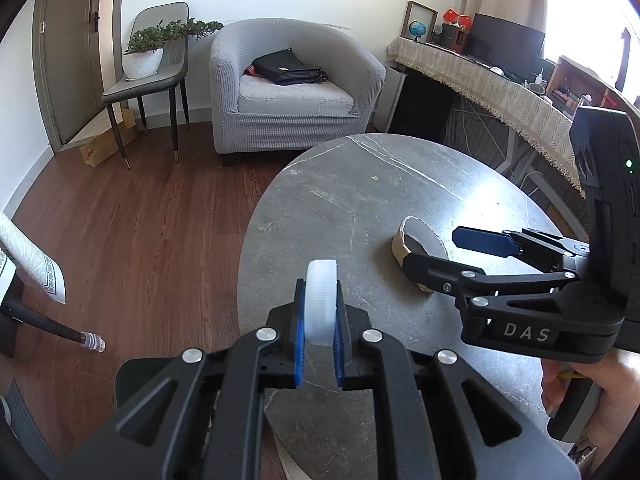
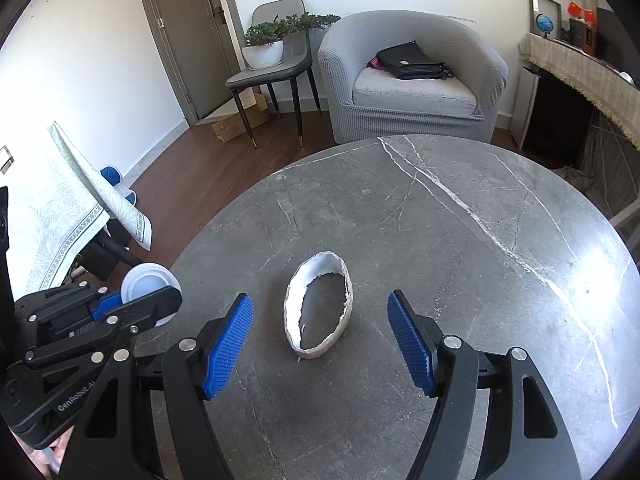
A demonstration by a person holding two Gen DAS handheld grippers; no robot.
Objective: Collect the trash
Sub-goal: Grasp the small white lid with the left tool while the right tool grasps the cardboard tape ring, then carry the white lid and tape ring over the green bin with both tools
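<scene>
My left gripper (image 1: 319, 312) is shut on a white ribbed plastic lid (image 1: 321, 300), held on edge between the blue pads above the near left rim of the round grey stone table (image 1: 360, 200). In the right wrist view the same lid (image 2: 146, 284) shows in the left gripper (image 2: 150, 300) at the table's left edge. A torn paper cup ring (image 2: 320, 266), white inside and brown outside, lies flat on the table. My right gripper (image 2: 320, 298) stands open, its blue pads on either side of the ring and clear of it. From the left wrist view the ring (image 1: 422, 234) sits between the right gripper's (image 1: 444, 254) fingers.
A grey armchair (image 2: 412, 92) with a black bag (image 2: 408, 62) stands beyond the table. A chair with a potted plant (image 2: 266, 46) is by the door. A cloth-covered desk (image 1: 500, 88) runs along the right. A patterned tablecloth (image 2: 60, 208) hangs at the left over wooden floor.
</scene>
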